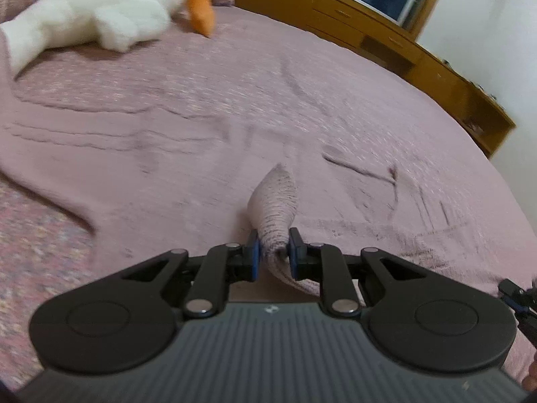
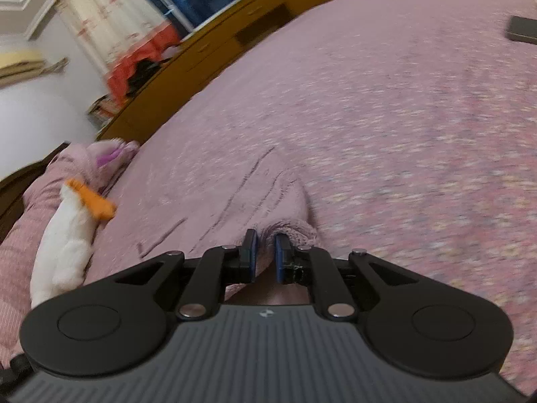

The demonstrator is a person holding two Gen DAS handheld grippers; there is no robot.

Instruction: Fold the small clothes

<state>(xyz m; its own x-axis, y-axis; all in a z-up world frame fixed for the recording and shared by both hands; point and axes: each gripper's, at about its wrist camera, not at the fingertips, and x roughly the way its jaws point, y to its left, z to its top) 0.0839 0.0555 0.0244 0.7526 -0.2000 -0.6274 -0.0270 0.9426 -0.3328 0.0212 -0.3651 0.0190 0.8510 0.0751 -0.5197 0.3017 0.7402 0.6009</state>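
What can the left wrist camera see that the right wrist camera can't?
Only the left wrist view shows the right gripper peeking in at the edge. Only the right wrist view shows a dark flat object, the curtain and a pink plush. Both show the pink knitted garment, pinched by each gripper, the white plush toy and the wooden cabinet.

A pink knitted garment [image 1: 208, 154] lies spread and creased across the bed [image 1: 40, 268], its near edge bunched and lifted into small peaks at two spots.
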